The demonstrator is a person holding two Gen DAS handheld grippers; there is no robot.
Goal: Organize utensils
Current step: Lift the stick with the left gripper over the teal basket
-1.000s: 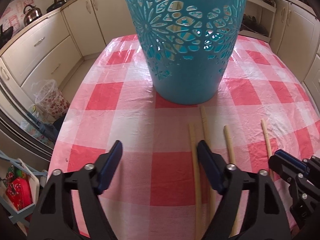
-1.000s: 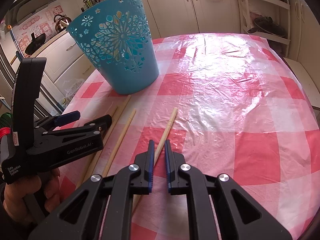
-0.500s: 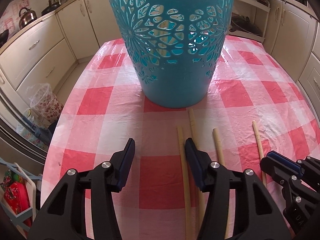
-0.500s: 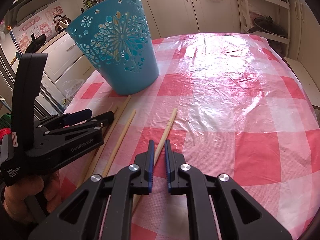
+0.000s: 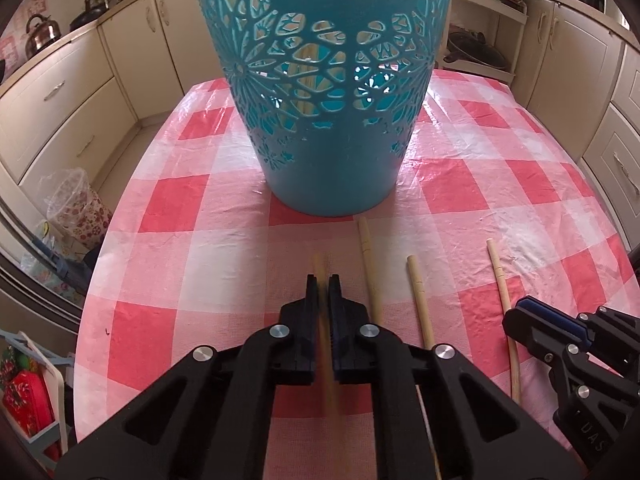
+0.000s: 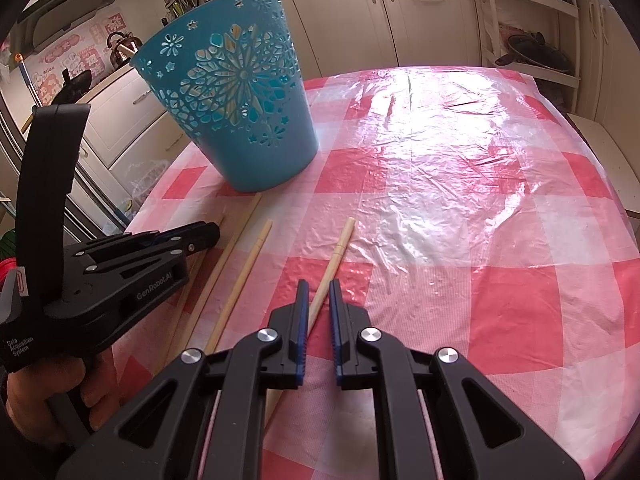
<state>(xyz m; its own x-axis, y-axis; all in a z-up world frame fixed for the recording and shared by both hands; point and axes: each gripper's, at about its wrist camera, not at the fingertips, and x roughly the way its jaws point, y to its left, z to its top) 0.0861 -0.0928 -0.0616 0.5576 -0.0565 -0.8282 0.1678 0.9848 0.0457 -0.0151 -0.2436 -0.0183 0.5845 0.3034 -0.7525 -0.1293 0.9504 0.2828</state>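
Observation:
Several wooden chopsticks lie on the red-checked tablecloth in front of a blue cut-out basket [image 5: 326,92], which also shows in the right wrist view [image 6: 240,104]. My left gripper [image 5: 323,282] is shut on the leftmost chopstick [image 5: 319,265], which looks blurred between its fingers. Beside it lie a second chopstick [image 5: 370,268], a third [image 5: 419,300] and the rightmost chopstick [image 5: 502,292]. My right gripper [image 6: 318,292] is shut on the rightmost chopstick [image 6: 338,250], which runs between its narrow-set fingers. In the right wrist view the left gripper [image 6: 212,234] sits at the left.
The round table [image 6: 520,220] has its edge close on the left. Cream kitchen cabinets [image 5: 68,92] ring the room. A plastic-lined floral bin [image 5: 78,212] stands on the floor to the left. An open shelf with pans [image 6: 532,52] is at the far right.
My left gripper has moved right over the leftmost chopstick and shut on it. My right gripper has stayed still around the rightmost chopstick.

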